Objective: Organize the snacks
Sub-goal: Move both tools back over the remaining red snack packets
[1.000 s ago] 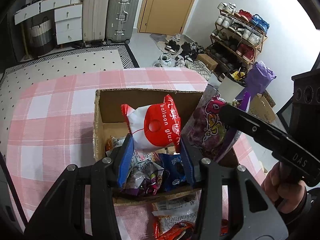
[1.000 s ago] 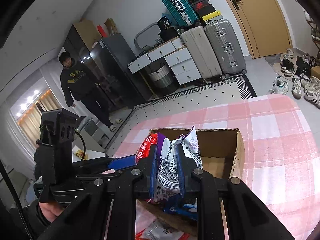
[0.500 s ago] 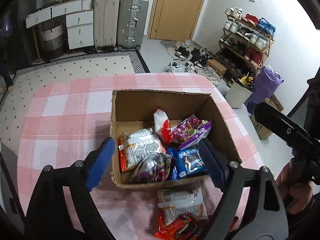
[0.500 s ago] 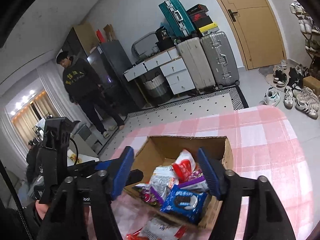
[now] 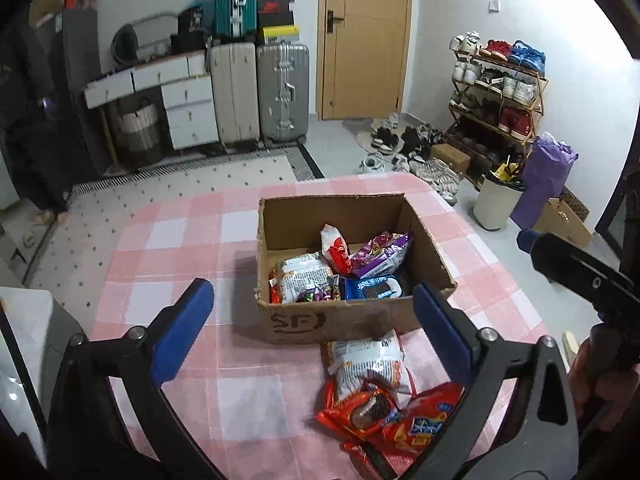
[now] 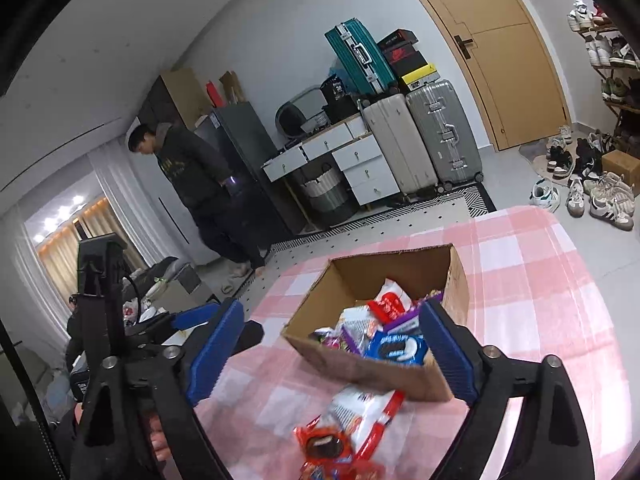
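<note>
1. The left claw (image 5: 312, 320) is spread wide and carries nothing; its blue pads frame the cardboard box (image 5: 344, 322) from the near side, above the pink-checked worktop (image 5: 168, 248).
2. The right claw (image 6: 332, 352) is likewise wide apart and empty, hanging above the near end of the same box.
3. The box stands toward the far edge of the worktop and already holds several packets: a red-and-white bag (image 5: 335, 245), a purple bag (image 5: 380, 252), a blue cookie pack (image 5: 374, 288) and a white-and-orange packet (image 5: 298, 276).
4. Loose snacks are left outside, touching or just beside the box's near wall: a white packet (image 5: 366, 360) and, nearer the worktop's near edge, red cookie packets (image 5: 384, 416) overlapping it.
5. The white packet lies with its long axis running from the box toward the near edge, roughly in line with both cameras' view.
6. This pile sits just below and inside the left claw's right pad, and below the centre of the right claw; both look about equally near, so either could drop straight down, closing across the packet's short width.
</note>
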`<action>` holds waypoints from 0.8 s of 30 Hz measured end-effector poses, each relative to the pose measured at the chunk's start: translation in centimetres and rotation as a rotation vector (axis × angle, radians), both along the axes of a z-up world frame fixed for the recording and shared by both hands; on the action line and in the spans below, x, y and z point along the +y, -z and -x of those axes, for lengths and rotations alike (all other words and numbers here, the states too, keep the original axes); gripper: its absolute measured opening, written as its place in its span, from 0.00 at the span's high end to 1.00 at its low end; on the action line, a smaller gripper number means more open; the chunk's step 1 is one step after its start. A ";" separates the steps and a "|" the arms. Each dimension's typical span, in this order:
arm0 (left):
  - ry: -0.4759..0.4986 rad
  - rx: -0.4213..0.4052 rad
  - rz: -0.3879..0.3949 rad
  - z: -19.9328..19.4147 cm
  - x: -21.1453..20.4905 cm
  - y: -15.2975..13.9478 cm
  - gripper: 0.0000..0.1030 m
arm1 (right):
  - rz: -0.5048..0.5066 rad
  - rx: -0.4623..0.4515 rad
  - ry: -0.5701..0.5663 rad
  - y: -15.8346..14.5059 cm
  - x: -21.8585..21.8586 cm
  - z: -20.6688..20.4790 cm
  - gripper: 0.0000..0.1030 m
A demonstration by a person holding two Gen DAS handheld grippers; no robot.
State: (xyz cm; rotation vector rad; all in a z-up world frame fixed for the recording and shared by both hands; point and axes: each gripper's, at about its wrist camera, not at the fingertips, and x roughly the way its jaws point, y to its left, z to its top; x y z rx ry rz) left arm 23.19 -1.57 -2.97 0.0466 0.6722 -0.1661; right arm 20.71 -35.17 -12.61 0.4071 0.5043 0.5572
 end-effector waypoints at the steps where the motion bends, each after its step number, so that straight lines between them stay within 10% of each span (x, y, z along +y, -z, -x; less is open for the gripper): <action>1: -0.006 -0.008 -0.001 0.9 -0.1 -0.3 0.01 | -0.005 -0.004 0.000 0.0 -0.1 0.8 0.09; 24: -0.151 -0.022 0.079 12.5 3.4 2.8 0.01 | 0.071 -0.011 -0.029 2.8 0.8 11.1 0.01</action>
